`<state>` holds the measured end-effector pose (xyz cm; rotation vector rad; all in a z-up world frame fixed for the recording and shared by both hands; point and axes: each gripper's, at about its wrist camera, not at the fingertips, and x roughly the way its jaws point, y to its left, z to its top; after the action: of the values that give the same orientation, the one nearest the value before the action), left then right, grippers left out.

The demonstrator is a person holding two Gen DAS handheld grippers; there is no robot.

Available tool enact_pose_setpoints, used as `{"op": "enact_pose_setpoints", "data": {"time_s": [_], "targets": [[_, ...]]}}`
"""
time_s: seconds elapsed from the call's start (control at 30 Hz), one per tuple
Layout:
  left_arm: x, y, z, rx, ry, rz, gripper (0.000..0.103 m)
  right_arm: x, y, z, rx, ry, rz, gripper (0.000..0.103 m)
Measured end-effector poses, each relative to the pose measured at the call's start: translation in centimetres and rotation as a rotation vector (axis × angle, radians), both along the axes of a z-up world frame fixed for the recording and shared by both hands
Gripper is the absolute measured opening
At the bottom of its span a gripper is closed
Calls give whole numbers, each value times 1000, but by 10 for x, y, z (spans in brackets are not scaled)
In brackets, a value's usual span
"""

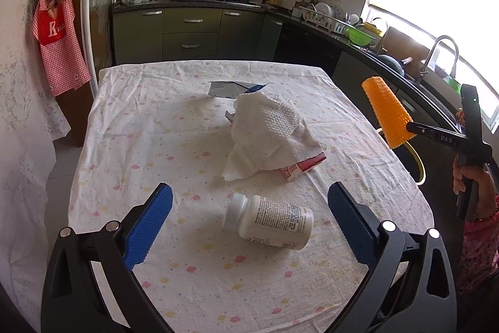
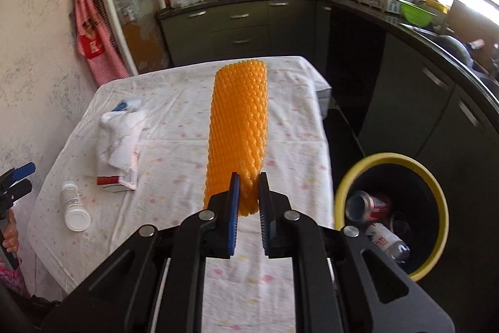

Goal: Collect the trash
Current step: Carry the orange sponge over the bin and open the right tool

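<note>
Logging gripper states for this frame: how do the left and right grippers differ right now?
The left gripper is open and empty, its blue pads wide apart around the white plastic pill bottle lying on the table; the right gripper is shut on the orange foam mesh sleeve. The left hangs over the table, the right near the yellow-rimmed bin. Both have black frames and blue pads.

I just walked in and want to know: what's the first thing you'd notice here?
The bright orange foam net, pinched in the right gripper above the table. Next, the yellow-rimmed bin beside the table, with a can and a bottle already inside. On the flowery tablecloth, a white pill bottle lies on its side between the open left gripper's jaws, with a crumpled paper towel behind it.
</note>
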<state>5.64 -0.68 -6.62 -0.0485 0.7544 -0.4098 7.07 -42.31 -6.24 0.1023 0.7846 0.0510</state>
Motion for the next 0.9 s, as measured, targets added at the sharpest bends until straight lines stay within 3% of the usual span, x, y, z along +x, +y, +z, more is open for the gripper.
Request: {"op": "enact_pose_setpoints", "data": {"time_s": [0.23, 0.5, 0.53, 0.6, 0.63, 0.9], "targets": [[4, -20, -2, 12, 9, -31, 98, -24, -95, -32, -32, 64, -279, 11], [7, -40, -1, 32, 9, -68, 98, -7, -150, -93, 7, 209, -389, 14], [7, -42, -1, 35, 9, -73, 98, -5, -154, -99, 14, 222, -397, 17], [8, -45, 0, 41, 7, -80, 98, -3, -161, -108, 29, 238, -421, 40], [8, -47, 0, 44, 7, -84, 98, -3, -163, -111, 31, 239, -434, 46], [18, -56, -4, 81, 18, -83, 98, -38, -146, -87, 32, 120, -463, 49]]}}
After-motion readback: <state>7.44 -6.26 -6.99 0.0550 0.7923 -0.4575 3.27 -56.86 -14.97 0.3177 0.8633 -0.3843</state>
